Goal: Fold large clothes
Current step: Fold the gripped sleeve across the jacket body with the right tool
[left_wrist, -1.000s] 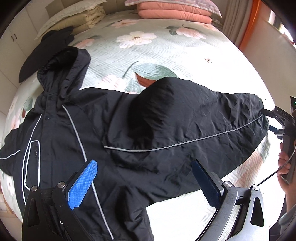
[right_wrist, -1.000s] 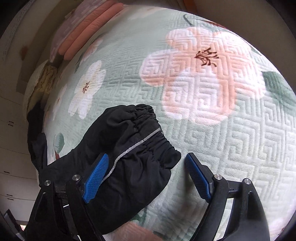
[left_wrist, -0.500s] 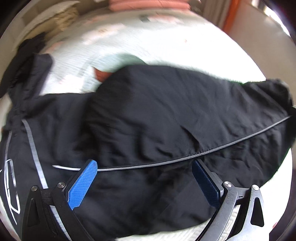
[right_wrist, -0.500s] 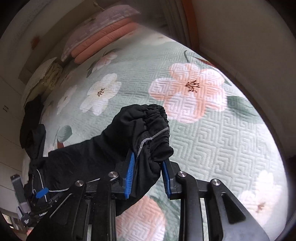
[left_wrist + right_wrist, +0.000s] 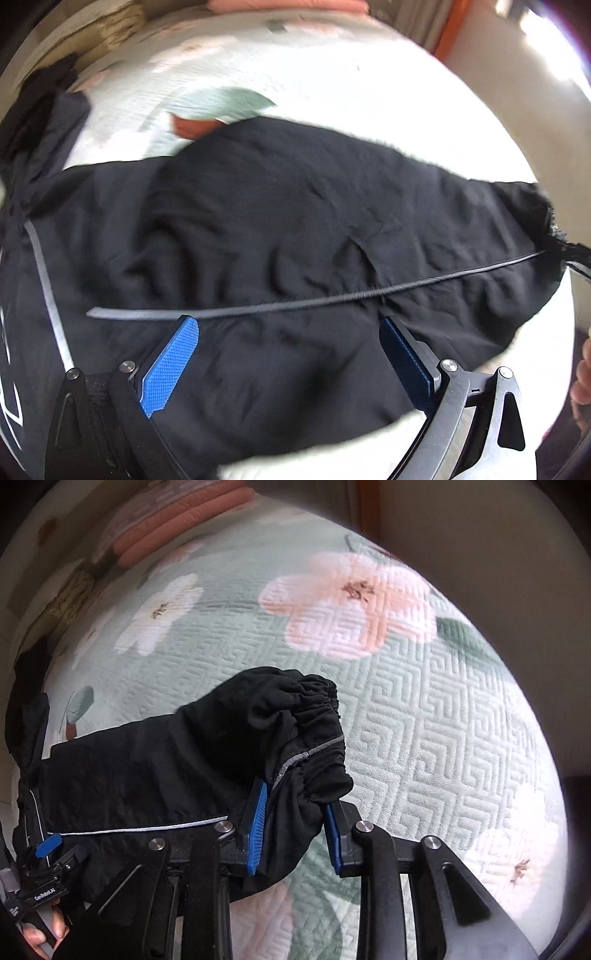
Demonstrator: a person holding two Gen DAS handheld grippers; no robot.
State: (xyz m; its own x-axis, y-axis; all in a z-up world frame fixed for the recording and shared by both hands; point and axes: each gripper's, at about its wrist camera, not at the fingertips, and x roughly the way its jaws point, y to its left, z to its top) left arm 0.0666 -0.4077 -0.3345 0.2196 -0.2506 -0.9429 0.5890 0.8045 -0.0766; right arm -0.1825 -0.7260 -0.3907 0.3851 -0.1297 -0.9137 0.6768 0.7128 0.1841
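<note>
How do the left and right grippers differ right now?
Left gripper: jaws wide open, holding nothing, over the jacket sleeve near its grey piping. Right gripper: jaws shut on the gathered cuff, at the sleeve's far end. Both have blue pads and black frames.

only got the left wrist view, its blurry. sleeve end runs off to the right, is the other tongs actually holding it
Observer: Yes. The right tongs are shut on the elastic cuff of the black jacket.
Operator: cuff on the bed or lifted
Observer: It looks lifted slightly, bunched above the blue pads, off the floral quilt.
Operator: my tongs gripping anything
Observer: No. The left tongs are open over the sleeve.
</note>
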